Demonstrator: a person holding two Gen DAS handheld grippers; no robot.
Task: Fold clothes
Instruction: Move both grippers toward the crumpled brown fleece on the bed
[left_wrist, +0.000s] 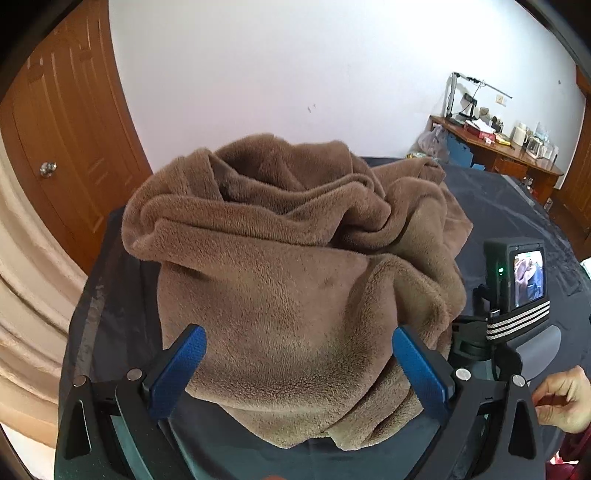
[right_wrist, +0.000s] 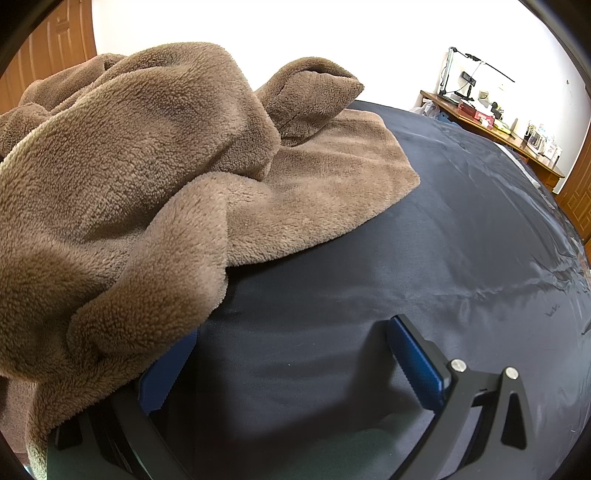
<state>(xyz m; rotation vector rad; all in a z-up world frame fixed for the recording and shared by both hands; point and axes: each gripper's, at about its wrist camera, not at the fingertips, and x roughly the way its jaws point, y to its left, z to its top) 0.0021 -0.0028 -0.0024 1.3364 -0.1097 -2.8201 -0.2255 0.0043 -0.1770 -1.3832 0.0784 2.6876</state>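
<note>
We see a brown fleece garment (left_wrist: 288, 266) lying crumpled in a heap on the dark bed cover (right_wrist: 424, 240), not flat and not folded, with one flatter part reaching to the far right of the heap. Our left gripper (left_wrist: 295, 365) is spread wide, holding nothing, and the heap sits straight ahead of it, the near hem hanging between the two blue fingers (left_wrist: 181, 365). Our right gripper (right_wrist: 295, 362) also looks spread, but its left finger is partly buried under the fleece, so we cannot be fully sure that it pinches nothing. From this gripper the garment lies to the left and forward, with bare cover in front. The heap has no clear long axis. The left gripper is the nearer one to the hem, so we judge it is better placed to take an edge.
</note>
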